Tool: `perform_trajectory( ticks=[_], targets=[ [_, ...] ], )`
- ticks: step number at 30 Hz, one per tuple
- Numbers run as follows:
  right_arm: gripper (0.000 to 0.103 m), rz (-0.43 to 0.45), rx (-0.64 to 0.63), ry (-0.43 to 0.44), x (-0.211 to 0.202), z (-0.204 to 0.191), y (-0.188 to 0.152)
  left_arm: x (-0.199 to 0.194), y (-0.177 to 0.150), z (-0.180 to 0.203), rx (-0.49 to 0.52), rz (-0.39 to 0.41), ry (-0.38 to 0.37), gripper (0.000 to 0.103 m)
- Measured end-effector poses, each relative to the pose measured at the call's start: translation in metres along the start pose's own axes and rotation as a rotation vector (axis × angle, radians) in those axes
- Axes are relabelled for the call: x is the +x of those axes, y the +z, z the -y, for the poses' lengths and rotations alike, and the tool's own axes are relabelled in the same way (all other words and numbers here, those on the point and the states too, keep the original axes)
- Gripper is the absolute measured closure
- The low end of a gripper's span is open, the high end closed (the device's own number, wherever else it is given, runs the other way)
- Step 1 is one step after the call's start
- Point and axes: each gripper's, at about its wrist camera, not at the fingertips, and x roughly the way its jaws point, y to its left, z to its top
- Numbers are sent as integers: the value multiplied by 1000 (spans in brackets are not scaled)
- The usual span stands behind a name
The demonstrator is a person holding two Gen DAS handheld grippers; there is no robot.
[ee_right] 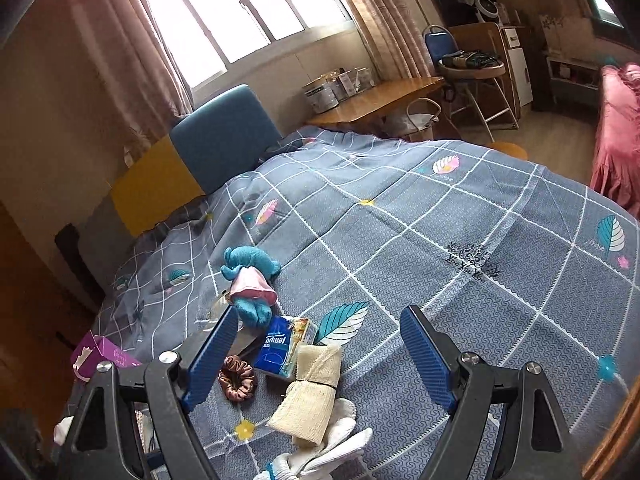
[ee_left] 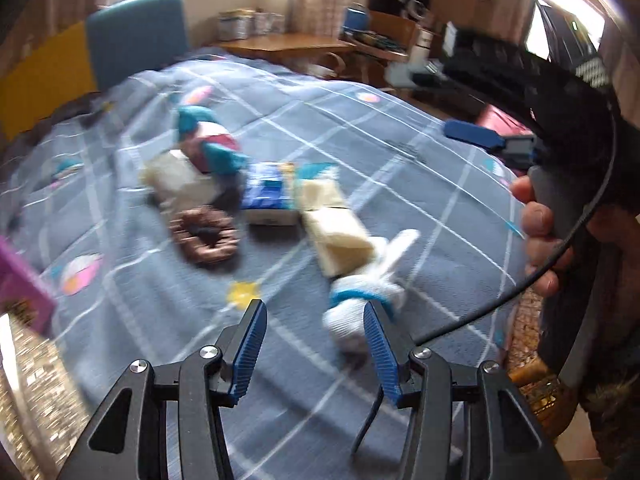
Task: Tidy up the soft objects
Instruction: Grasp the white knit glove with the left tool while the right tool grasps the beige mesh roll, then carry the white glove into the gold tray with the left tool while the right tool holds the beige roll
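Soft things lie on a grey checked bedspread [ee_left: 360, 140]. A white glove with a blue cuff [ee_left: 360, 300] lies just ahead of my open, empty left gripper [ee_left: 316, 316], by its right finger. Beyond it are a folded cream cloth [ee_left: 340, 236], a blue tissue pack [ee_left: 268, 192], a brown scrunchie [ee_left: 206, 238], a second cream cloth [ee_left: 180, 180] and a teal plush toy in a pink dress [ee_left: 208, 140]. My right gripper [ee_right: 320, 320] is open and empty above the same pile: plush toy [ee_right: 252, 276], tissue pack [ee_right: 280, 348], scrunchie [ee_right: 238, 378], cream cloth [ee_right: 312, 388], glove [ee_right: 332, 448].
A purple box [ee_right: 100, 356] sits at the bed's left edge, also in the left wrist view [ee_left: 20, 280]. A blue and yellow headboard [ee_right: 192, 160] stands behind the bed. A wooden desk [ee_right: 380, 100] with tins, a chair [ee_right: 472, 64] and a pink cloth [ee_right: 616, 132] lie beyond.
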Motion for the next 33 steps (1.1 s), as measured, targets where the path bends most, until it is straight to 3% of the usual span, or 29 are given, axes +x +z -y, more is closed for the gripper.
perform_trajectory(
  ticks=[4, 7, 10, 13, 15, 19, 25, 29, 33],
  targets=[
    [19, -9, 29, 13, 1, 5, 0, 33, 6, 25, 71, -66, -40, 52],
    [19, -16, 39, 11, 3, 6, 0, 55, 5, 23, 58, -107, -49, 52],
    [19, -28, 42, -2, 5, 7, 0, 54, -1, 19, 26, -95, -82, 63],
    [19, -59, 45, -21, 11, 8, -1, 39, -13, 13, 9, -74, -85, 66],
    [19, -124, 37, -47, 23, 7, -3, 27, -24, 6, -7, -68, -83, 66],
    [19, -360, -38, -97, 67, -1, -15, 4, -48, -6, -38, -61, -64, 66],
    [29, -575, -113, -79, 109, -16, -44, -26, -72, -16, -62, -49, -67, 66],
    [32, -657, -66, -78, 124, -19, -55, -48, -82, -21, -77, -25, -56, 66],
    [36, -636, -108, -112, 130, -33, -60, -68, -73, -26, -102, 17, -38, 66]
  ],
)
